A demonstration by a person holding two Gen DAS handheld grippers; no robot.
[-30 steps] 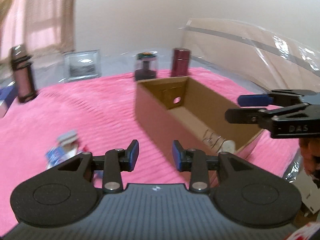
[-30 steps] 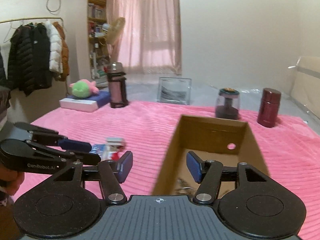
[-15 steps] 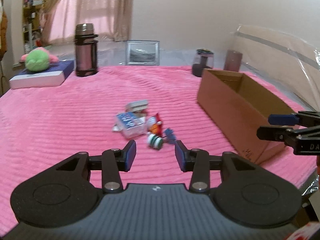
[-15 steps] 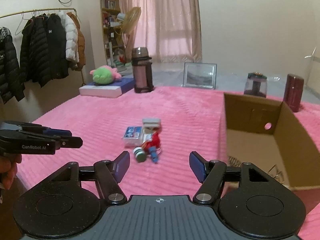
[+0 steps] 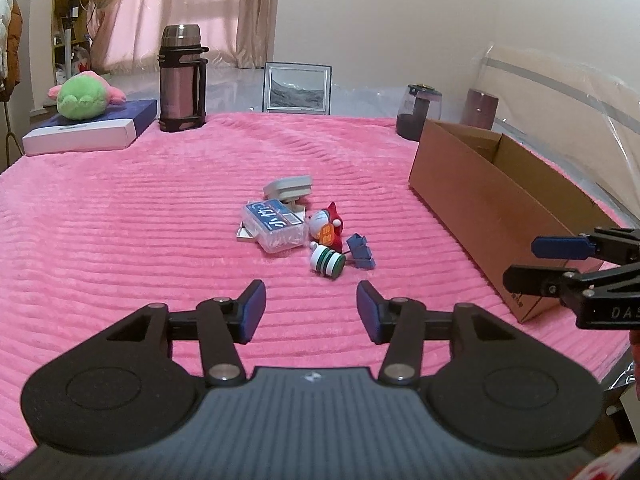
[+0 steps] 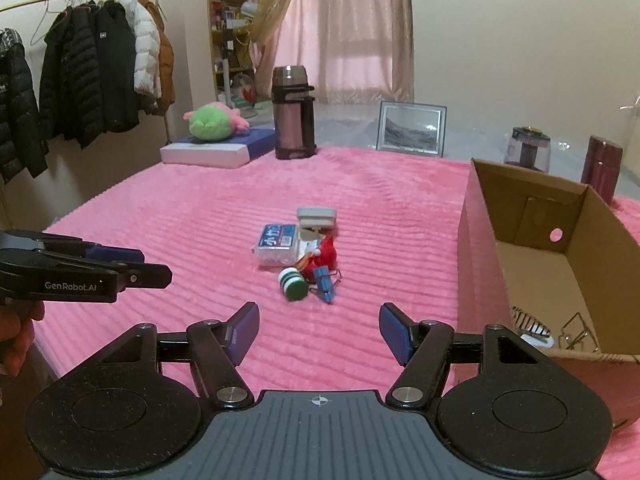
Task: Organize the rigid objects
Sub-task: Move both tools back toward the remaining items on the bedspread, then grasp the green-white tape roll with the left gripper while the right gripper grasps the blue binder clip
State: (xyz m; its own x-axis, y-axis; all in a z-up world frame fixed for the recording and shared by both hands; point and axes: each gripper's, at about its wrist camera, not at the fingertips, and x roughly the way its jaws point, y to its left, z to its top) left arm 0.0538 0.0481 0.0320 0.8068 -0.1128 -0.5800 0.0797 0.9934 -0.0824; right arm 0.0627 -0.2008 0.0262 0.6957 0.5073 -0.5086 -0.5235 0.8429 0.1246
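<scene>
A small heap lies mid-blanket: a clear box with a blue label [image 5: 274,224] [image 6: 277,244], a grey clip [image 5: 289,188] [image 6: 316,218], a red-hatted figurine [image 5: 329,227] [image 6: 326,254], a green-and-white spool [image 5: 327,262] [image 6: 294,285] and a blue binder clip [image 5: 361,252] [image 6: 325,283]. An open cardboard box [image 5: 492,200] [image 6: 532,248] stands to the right, with wire items inside. My left gripper [image 5: 311,312] hovers just short of the spool, its jaws opening with nothing between them. My right gripper [image 6: 319,332] is open and empty, beside the box.
At the back stand a steel flask [image 5: 182,78], a picture frame [image 5: 298,89], a dark jar [image 5: 418,112] and a maroon canister [image 5: 482,109]. A plush toy rests on a flat white-and-blue box [image 5: 90,130]. Coats hang on a rack [image 6: 80,76] left.
Both views swung left from the cardboard box to the heap and came closer to it. The left jaws widened, and the right jaws widened slightly.
</scene>
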